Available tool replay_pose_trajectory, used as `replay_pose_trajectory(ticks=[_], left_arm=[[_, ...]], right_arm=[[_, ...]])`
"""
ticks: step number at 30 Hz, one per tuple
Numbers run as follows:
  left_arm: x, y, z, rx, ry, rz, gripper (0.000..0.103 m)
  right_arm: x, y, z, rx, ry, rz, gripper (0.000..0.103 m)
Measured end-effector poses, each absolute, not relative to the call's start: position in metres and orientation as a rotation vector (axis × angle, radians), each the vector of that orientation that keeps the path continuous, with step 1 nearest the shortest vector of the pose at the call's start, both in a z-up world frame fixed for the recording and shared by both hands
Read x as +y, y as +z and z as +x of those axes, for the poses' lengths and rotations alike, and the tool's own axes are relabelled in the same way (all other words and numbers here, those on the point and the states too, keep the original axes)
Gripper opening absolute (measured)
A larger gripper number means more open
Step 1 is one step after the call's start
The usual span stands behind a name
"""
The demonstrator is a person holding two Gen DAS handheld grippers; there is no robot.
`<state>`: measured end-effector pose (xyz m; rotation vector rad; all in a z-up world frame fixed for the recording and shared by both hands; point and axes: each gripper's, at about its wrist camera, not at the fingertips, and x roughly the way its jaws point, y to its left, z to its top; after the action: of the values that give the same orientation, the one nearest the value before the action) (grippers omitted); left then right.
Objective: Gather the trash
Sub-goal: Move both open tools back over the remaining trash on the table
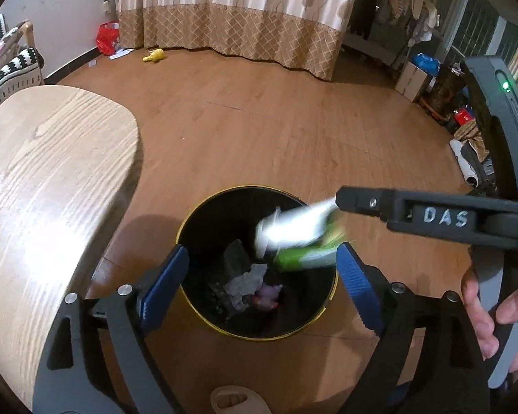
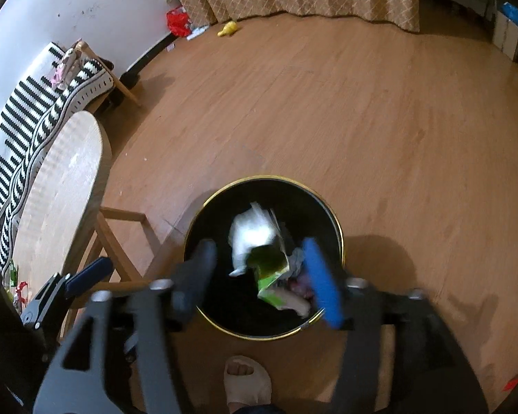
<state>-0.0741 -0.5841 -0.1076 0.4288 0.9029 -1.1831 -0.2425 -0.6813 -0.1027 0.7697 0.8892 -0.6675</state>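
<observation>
Over the wood-plank floor, beside the pale wooden desk, stood a round black bin with a gold rim. A blurred white wrapper and a green-and-white carton hung within its mouth, the carton's long axis tilted, open end up. Crumpled paper lay below. The left gripper and the right gripper both had fingers apart, clamping nothing.
</observation>
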Motion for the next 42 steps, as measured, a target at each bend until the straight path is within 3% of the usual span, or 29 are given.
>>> replay_pose_trajectory(ticks=[5, 9, 15, 26, 34, 42], left_arm=[[-0.574, -0.099, -0.070, 0.891, -1.173, 0.425, 0.087], [-0.552, -0.082, -0.067, 0.870, -1.164, 0.410, 0.087], [-0.486, -0.037, -0.042, 0.779, -1.079, 0.380, 0.091], [-0.227, 0.020, 0.045, 0.704, -0.615, 0.241, 0.093], [-0.028, 0.022, 0.096, 0.709, -0.262, 0.135, 0.093], [0.046, -0.018, 0.123, 0.792, -0.244, 0.088, 0.093]], right_arm=[[-0.677, -0.097, -0.239, 0.877, -0.660, 0.769, 0.064], [-0.665, -0.081, -0.233, 0.839, -0.650, 0.760, 0.075], [-0.636, -0.049, -0.200, 0.778, -0.581, 0.705, 0.081], [-0.479, -0.008, -0.068, 0.810, -0.232, 0.533, 0.083], [-0.330, -0.006, 0.016, 0.884, -0.008, 0.352, 0.083], [-0.231, -0.021, 0.083, 0.954, 0.096, 0.258, 0.083]])
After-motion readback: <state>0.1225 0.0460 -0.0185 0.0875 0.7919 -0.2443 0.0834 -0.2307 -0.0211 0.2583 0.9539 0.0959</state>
